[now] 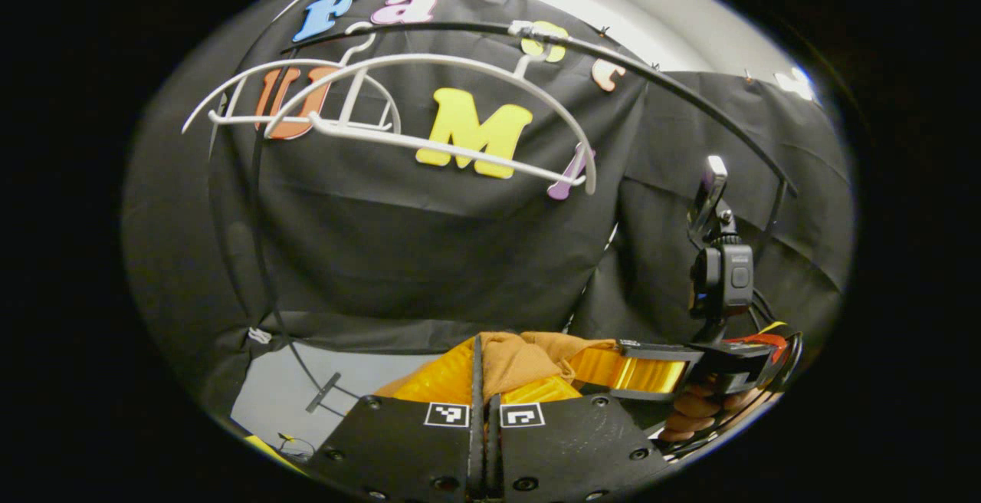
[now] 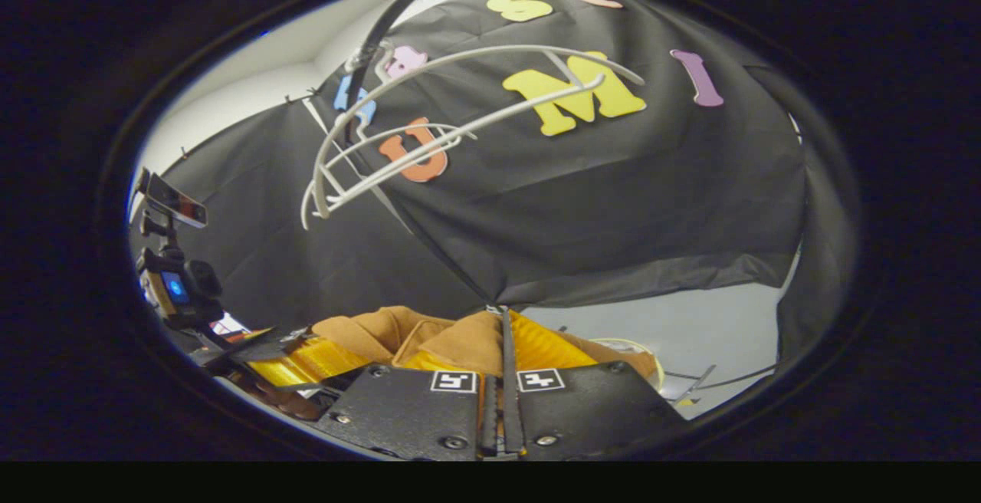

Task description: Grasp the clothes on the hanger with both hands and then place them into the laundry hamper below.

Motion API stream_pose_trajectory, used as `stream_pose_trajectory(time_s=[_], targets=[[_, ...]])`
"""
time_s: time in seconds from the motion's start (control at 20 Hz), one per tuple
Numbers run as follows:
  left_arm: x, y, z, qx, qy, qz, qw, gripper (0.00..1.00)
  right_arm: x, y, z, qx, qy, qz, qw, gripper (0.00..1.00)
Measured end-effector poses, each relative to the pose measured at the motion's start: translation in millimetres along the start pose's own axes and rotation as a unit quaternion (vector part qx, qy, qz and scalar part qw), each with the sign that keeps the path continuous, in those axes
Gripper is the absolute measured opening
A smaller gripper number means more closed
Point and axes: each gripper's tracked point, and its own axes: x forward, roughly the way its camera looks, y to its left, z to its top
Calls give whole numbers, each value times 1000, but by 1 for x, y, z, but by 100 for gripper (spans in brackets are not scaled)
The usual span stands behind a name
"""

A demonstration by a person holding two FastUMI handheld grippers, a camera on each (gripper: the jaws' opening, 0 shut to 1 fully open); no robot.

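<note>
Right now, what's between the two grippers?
A brown cloth garment, bunched and spanning from the right gripper to the left gripper, in the right gripper view.

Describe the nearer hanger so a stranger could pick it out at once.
Find the dark curved rail arching across the black cloth wall. Two bare white plastic hangers hang from it; take the larger, nearer one. Its neighbour sits partly behind it and looks smaller.

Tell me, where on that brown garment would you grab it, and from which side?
Take the garment at its top folds, one gripper toward each end, coming in from the front. It is soft and bunched, so raised folds give the fingers something to pinch. That seems to be the hold now: the left gripper and right gripper are both closed on the cloth, below the bare hangers.
</note>
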Motion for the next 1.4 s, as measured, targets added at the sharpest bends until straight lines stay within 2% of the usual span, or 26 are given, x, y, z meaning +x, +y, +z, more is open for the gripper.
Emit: stream_pose_trajectory(time_s=[0.3,0.35,0.4,0.45,0.65,0.95,1.0,1.1,1.15,1.2,1.25,1.3,1.35,1.4], targets=[[30,43,-76,5,84,63,994,1,35,-40,-70,-6,67,-66,996,7],[34,48,-89,0,99,71,993,7,39,-48,-80,-2,80,-73,994,7],[38,56,-100,-7,112,82,990,1,45,-53,-83,1,93,-82,992,7],[41,60,-106,-13,124,87,988,1,52,-57,-89,7,102,-89,991,2],[51,69,-127,-26,154,105,982,1,69,-69,-104,32,128,-109,985,2],[50,64,-141,-13,194,129,972,1,91,-84,-132,37,161,-145,976,2],[51,63,-144,-8,203,135,970,2,95,-88,-138,33,169,-150,974,7],[52,68,-149,-7,219,148,964,2,102,-96,-147,35,184,-164,969,7],[49,69,-150,-16,225,154,962,3,106,-102,-151,42,189,-176,965,6],[50,71,-153,-29,231,159,959,10,105,-105,-151,52,195,-189,961,2],[49,72,-158,-42,237,162,957,4,107,-111,-154,64,205,-202,956,6],[55,74,-160,-52,241,165,955,6,112,-118,-159,75,210,-209,952,2],[62,83,-165,-59,249,168,952,6,116,-120,-159,83,211,-212,951,7],[65,88,-166,-64,252,171,950,7,118,-120,-159,87,212,-211,950,5]])
